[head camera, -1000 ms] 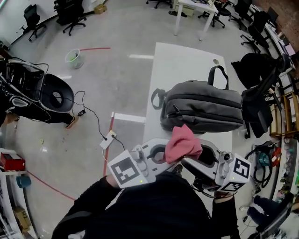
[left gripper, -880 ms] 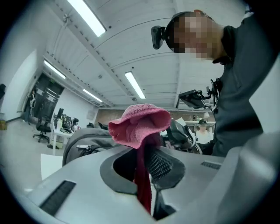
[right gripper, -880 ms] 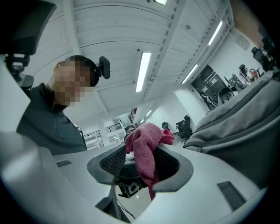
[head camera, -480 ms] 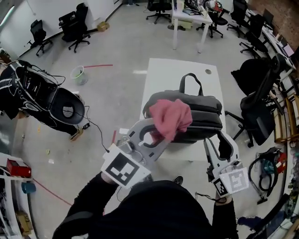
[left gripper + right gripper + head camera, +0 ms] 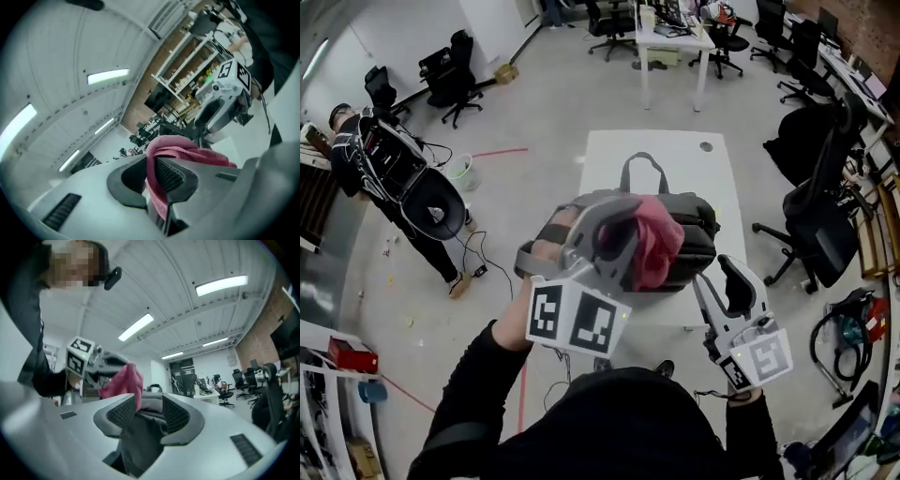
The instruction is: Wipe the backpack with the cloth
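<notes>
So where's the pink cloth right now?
Head view, centre: the pink cloth is pinched in the left gripper, held over the grey backpack on the white table.

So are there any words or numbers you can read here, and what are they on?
No readable words or numbers anywhere.
Left cube: black-and-white squares, no letters.
Right cube: the same.
Backpack: no label shows.
Cloth: plain.
Far desk: things on it too small to read.
</notes>
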The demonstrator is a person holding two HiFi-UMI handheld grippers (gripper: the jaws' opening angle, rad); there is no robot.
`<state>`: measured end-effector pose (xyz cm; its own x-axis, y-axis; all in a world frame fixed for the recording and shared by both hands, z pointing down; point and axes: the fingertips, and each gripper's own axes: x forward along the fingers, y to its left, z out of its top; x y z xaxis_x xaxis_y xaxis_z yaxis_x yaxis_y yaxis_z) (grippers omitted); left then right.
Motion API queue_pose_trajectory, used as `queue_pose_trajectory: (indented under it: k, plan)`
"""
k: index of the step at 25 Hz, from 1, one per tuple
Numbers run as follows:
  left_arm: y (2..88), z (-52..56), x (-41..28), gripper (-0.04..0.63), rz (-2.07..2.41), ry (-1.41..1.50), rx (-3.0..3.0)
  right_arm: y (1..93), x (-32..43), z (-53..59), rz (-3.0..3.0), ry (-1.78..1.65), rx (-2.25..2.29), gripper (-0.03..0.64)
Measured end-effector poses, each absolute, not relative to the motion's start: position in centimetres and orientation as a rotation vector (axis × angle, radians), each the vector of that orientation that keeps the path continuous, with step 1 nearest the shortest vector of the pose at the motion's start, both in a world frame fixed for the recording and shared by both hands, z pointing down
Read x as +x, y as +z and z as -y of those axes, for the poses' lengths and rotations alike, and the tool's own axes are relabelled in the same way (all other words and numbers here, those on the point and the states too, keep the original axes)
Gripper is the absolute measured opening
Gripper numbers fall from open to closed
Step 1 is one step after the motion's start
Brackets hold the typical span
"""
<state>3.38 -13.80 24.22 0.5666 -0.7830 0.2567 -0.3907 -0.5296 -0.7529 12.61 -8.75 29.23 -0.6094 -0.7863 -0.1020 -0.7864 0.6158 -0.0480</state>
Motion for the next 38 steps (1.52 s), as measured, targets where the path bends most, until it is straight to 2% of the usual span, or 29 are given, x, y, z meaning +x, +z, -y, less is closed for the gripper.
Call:
queue_pose_trajectory:
  k: [4,9,12,13,15,16,17,19,22,24,26,30,33,38]
  plan:
    - [24.3,11.0,6.5,0.055,-0.747,-0.52,-2.633,24.8,13.2,6.5,-2.607,-0.121,-0.916,0.189]
    - [23.9,7.1,9.5,0.055,-0.341,-0.128,-3.294,24.7,10.4,5.9,-2.743,-0.115,-0.719,0.188]
    - [24.6,6.0,8.5,0.057,-0.061,0.173,-3.638,25.9,11.5,5.6,-2.632,-0.258,-0.69,0.097]
    - [24.6,5.6,8.2,0.071,0.051,0.308,-3.73,26.2,11.9,5.7,-2.604,-0.299,-0.692,0.085]
    - [24.4,4.8,7.9,0.163,0.249,0.59,-3.812,26.7,12.3,5.8,-2.582,-0.349,-0.705,0.071]
    - [24.4,4.3,7.9,0.186,0.294,0.691,-3.807,27.1,12.3,5.7,-2.58,-0.359,-0.714,0.068]
    - [24.8,3.9,8.1,0.26,0.272,0.739,-3.789,27.7,12.3,5.6,-2.587,-0.354,-0.723,0.065]
    - [26.0,3.5,8.2,0.288,0.04,0.66,-3.736,28.6,11.4,5.2,-2.624,-0.309,-0.724,0.063]
    - [26.4,4.5,8.2,0.282,-0.227,0.408,-3.671,27.6,10.0,4.5,-2.646,-0.301,-0.704,0.063]
    - [26.6,5.5,8.6,0.132,-0.231,0.356,-3.694,27.2,10.4,4.3,-2.627,-0.326,-0.713,0.06]
    - [26.9,6.1,8.9,0.096,-0.266,0.351,-3.689,27.6,11.3,4.3,-2.584,-0.358,-0.739,0.06]
    - [25.0,9.4,8.3,0.092,-0.59,0.321,-3.496,29.6,14.7,4.9,-2.411,-0.449,-0.904,0.06]
    - [24.3,12.4,8.8,0.092,-0.822,0.054,-3.254,32.1,15.2,4.9,-2.392,-0.505,-0.97,0.06]
    - [27.5,15.3,11.1,0.092,-0.894,-0.378,-3.084,35.2,13.0,4.5,-2.424,-0.596,-0.947,0.06]
